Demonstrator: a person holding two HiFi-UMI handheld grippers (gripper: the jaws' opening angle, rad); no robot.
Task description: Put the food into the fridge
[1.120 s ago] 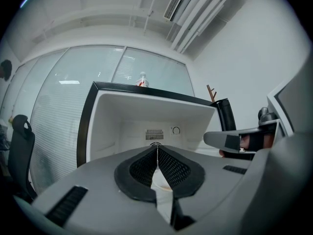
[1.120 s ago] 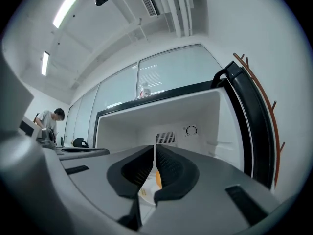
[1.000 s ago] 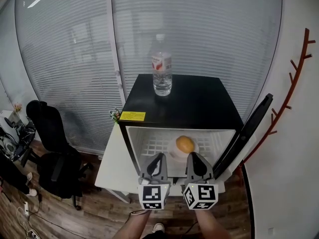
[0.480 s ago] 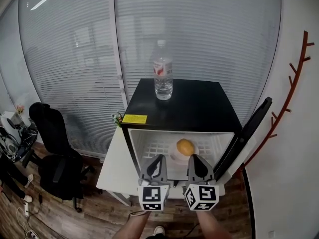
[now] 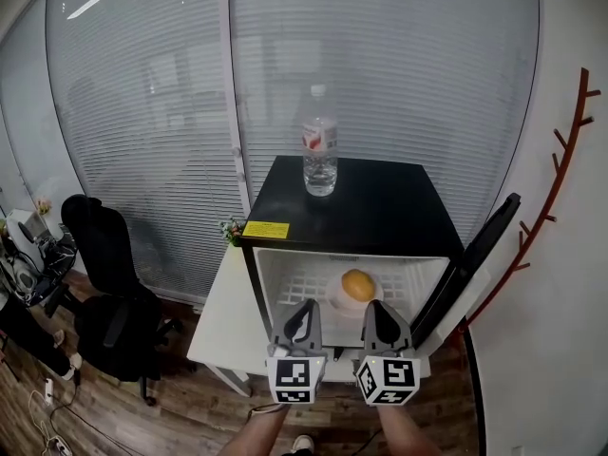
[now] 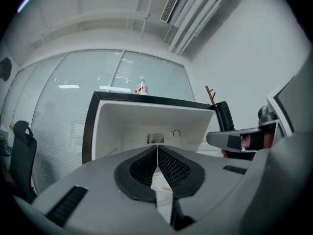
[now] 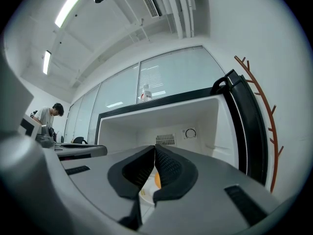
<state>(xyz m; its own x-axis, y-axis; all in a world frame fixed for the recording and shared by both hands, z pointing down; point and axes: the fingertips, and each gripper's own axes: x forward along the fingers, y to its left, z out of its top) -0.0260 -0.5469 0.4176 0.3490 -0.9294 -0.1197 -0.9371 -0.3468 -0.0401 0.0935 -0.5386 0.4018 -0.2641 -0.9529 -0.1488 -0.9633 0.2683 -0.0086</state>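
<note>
At the far left, a black office chair [image 5: 98, 251] stands on the wooden floor before the glass wall with its blinds [image 5: 142, 131]. To its right, a white counter [image 5: 222, 319] carries the black fridge [image 5: 380, 212]. A yellow label [image 5: 266, 229] sits on the left of the fridge's top front edge, and a clear water bottle [image 5: 320, 155] stands upright on its top, toward the far side.

The fridge is open. The food [image 5: 357, 284], a round orange piece, lies on a white plate [image 5: 338, 295] on the white wire shelf inside, about mid-width.

The left tool [image 5: 305, 306] hangs in front of the opening, near its lower edge. In its own view the left tool [image 6: 157, 149] has its two black ribbed pads pressed together at the tips, and it holds nothing; the plate shows pale through the gap below them.

Just beside it on the right, the right tool [image 5: 372, 305] points the same way into the fridge. In its own view the right tool [image 7: 154, 148] is likewise fully closed and empty, and a sliver of the food [image 7: 157, 179] shows behind its pads.

Further right, the fridge's door [image 5: 472, 262] stands swung open. On the white wall at the far right hangs a red branch-shaped rack [image 5: 562, 174].
</note>
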